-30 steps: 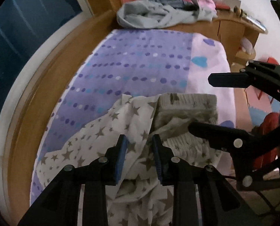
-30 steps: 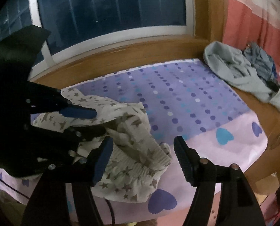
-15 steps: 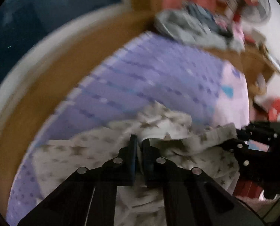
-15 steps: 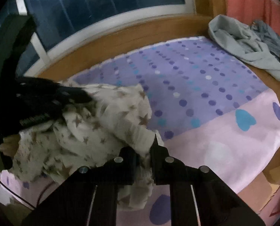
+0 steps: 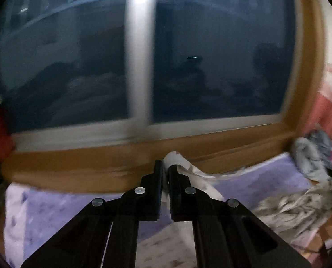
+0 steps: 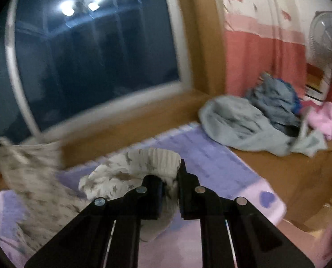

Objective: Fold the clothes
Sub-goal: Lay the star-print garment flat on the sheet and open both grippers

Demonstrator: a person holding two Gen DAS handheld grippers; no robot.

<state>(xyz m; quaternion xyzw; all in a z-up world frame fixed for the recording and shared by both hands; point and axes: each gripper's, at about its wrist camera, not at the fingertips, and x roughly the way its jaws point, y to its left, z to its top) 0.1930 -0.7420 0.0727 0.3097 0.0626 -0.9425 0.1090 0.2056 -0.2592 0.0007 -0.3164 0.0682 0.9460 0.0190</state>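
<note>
A white garment with grey stars is held up between both grippers above the purple dotted bed sheet. My left gripper is shut on a bunched edge of it, lifted to window-sill height. My right gripper is shut on its ribbed cuff. The cloth hangs stretched to the left in the right wrist view and trails right in the left wrist view. Both views are motion-blurred.
A pile of grey-blue and pink clothes lies on the wooden ledge at the bed's far end; it also shows in the left wrist view. A dark window with a wooden sill runs along the bed. A fan stands by the pink curtain.
Both grippers closed on the star garment and lifted it off the bed. The left gripper swung up toward the window; the cloth now stretches between them.
</note>
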